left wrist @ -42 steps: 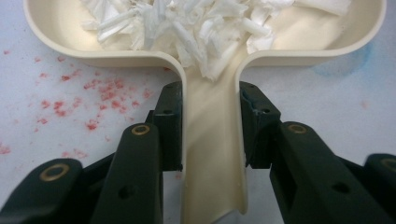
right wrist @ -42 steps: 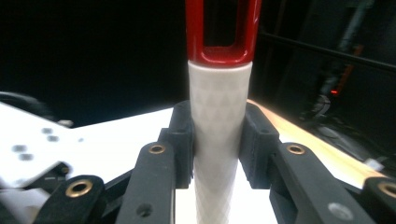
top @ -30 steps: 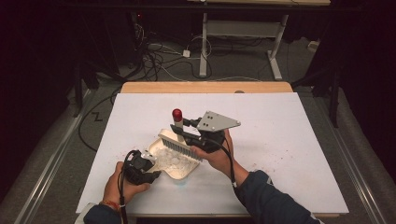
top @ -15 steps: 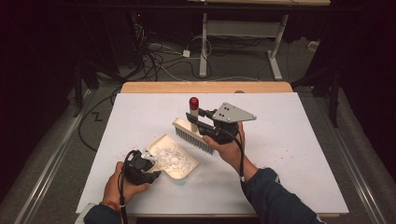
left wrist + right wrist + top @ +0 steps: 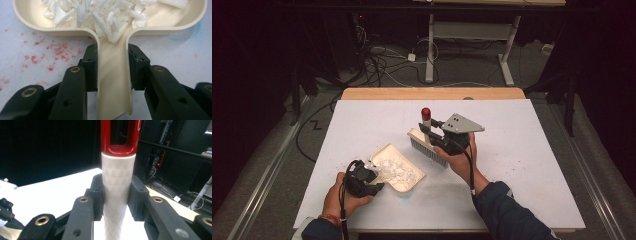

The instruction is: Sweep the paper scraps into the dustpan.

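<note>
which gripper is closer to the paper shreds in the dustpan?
Left. The left gripper clamps the dustpan handle beside the shreds; the right gripper holds the brush farther back.

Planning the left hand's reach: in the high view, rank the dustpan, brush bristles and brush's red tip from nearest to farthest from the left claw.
1. Dustpan, clamped by its handle in the left claw.
2. Brush bristles, right of the pan.
3. Red tip, farther up the table.

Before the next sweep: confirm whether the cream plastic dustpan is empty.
No: in the left gripper view the cream plastic dustpan holds a pile of white paper shreds, while the left gripper clamps its handle.
</note>
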{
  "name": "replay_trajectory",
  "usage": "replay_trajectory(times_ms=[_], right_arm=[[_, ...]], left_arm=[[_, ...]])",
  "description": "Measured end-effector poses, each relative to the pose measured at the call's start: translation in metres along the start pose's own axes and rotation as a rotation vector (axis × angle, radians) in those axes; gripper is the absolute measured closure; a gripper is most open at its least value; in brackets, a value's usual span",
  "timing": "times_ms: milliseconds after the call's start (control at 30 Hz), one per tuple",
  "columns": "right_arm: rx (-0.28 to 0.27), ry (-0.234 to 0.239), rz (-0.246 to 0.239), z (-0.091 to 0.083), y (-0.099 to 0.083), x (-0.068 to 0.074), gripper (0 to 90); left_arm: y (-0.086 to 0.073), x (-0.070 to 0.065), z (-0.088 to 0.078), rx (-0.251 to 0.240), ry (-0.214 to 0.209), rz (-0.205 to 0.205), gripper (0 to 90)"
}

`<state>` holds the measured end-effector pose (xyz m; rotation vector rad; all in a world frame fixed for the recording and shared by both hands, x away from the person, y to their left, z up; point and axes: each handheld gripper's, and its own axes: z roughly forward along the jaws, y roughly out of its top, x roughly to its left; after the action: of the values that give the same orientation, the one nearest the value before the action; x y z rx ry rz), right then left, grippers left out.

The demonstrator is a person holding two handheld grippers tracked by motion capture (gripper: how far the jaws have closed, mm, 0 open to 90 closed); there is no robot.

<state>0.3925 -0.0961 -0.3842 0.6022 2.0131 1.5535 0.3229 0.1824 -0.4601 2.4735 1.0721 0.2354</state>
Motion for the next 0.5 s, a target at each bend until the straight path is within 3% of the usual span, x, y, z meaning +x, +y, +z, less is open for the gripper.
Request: replay_trajectory(times_ms=[67,300,500], right_arm=[[0.004,0.035,0.011,0.002,0.001,0.006,69.9],[0.008,0.139,-0.033,0.007,0.004,0.041,69.8],[-0.035,0.187,-0.026,-0.002,0.016,0.048,69.9]], left_arm=[[0.0,0.0,0.001,-0.002,0.0,0.0,63.5],[-0.001,0.0,0.001,-0.002,0.0,-0.003,63.5],[-0.001,0.0,0.001,-0.006,0.002,-0.004,63.5]])
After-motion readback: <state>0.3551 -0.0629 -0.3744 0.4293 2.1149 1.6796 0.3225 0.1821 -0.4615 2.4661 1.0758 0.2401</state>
